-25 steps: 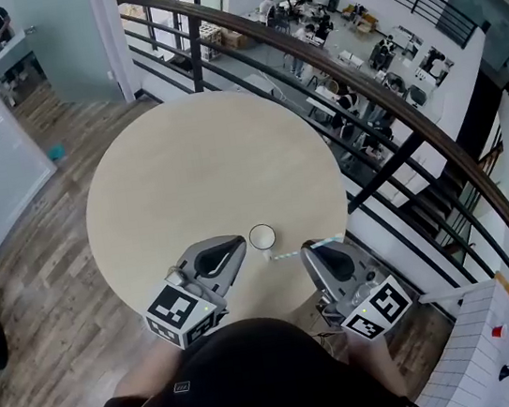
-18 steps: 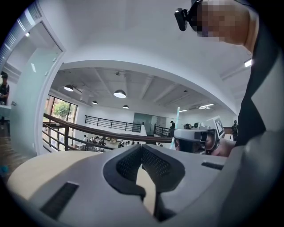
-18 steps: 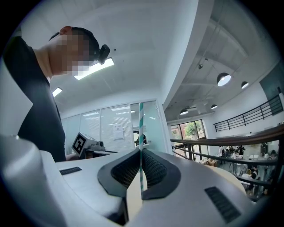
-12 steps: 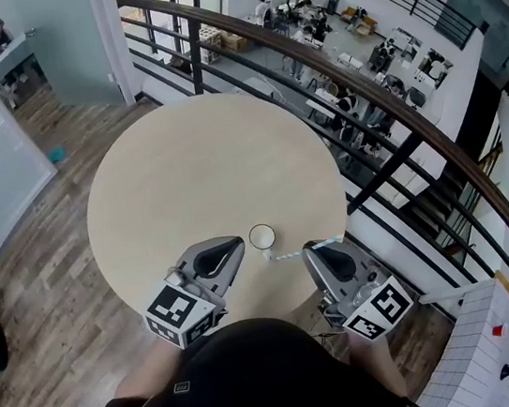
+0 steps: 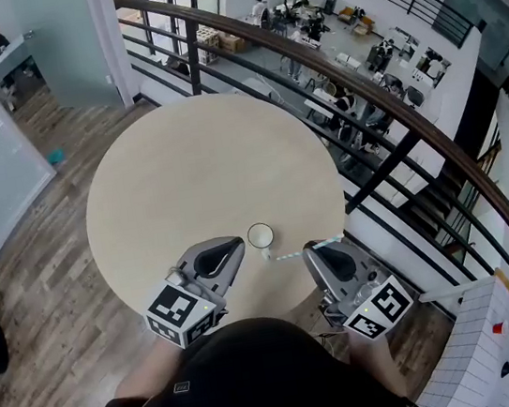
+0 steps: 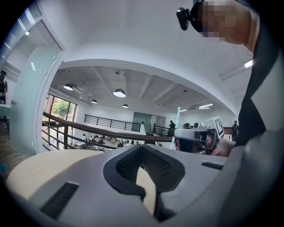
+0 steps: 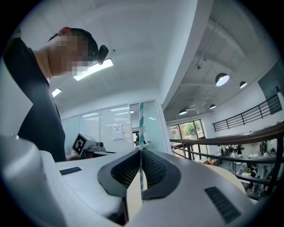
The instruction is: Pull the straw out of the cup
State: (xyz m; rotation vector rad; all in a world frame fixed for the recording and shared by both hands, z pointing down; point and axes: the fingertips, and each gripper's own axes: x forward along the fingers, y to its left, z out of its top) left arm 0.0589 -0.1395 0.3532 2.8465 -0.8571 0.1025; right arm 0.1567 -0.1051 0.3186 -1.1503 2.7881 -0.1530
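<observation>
In the head view, a round beige bench stood on a wood floor beside a dark railing. A small white cup stood upright near the bench's near edge, between the two grippers. The left gripper lay just to the cup's left, its tips near the cup but apart from it. The right gripper was at the bench's edge on the cup's right. A teal-and-white striped straw ran from the right gripper's jaws toward the cup, outside it. Its free end lay just beside the cup's base; whether it touched could not be told.

In the left gripper view, the jaws were pressed together at their tips with nothing between them, the bench top showing through the gap lower down. Past them, the right gripper showed from the side with the straw rising from its front end.

In the right gripper view, the jaws pinched the straw, which ran straight up through the line where the pads met and stood above them. The left gripper's marker cube showed beyond, on the left.
</observation>
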